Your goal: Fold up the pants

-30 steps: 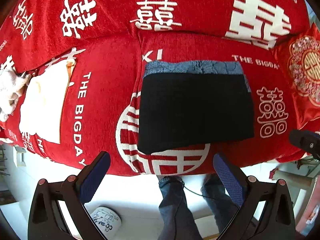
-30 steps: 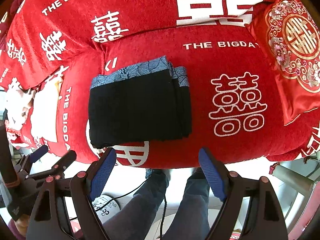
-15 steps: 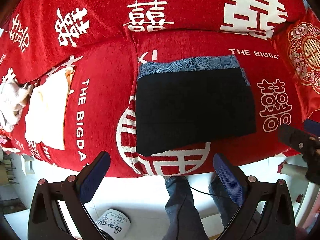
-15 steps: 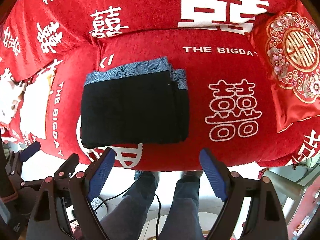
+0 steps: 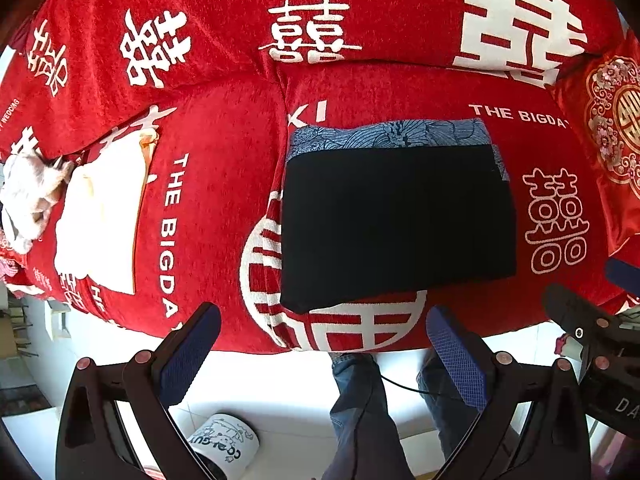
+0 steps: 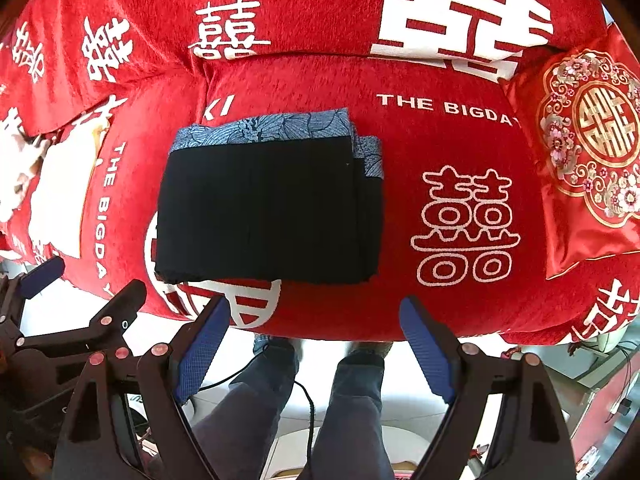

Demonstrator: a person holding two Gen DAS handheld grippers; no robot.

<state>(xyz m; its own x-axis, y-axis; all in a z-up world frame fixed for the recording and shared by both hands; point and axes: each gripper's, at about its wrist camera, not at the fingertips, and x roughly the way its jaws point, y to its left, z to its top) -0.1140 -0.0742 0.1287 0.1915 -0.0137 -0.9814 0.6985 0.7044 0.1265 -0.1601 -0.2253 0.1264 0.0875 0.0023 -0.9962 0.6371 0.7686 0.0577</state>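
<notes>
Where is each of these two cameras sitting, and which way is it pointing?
Left wrist view: on the left hand-held gripper, looking along its open fingers at folded black pants on a red sofa; the person's jeans-clad legs show below.
Right wrist view: on the right hand-held gripper, aimed likewise, fingers open, legs below.
Shared: pants, sofa, an embroidered cushion; each glimpses the other gripper.

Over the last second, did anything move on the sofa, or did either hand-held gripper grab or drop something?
Nothing was taken hold of or let go. The left hand-held gripper and the right hand-held gripper stay open and empty, short of the sofa cover; only the camera views drifted slightly. The folded pants lie in the same spot, same shape, and the white cloth to their left is unmoved.
</notes>
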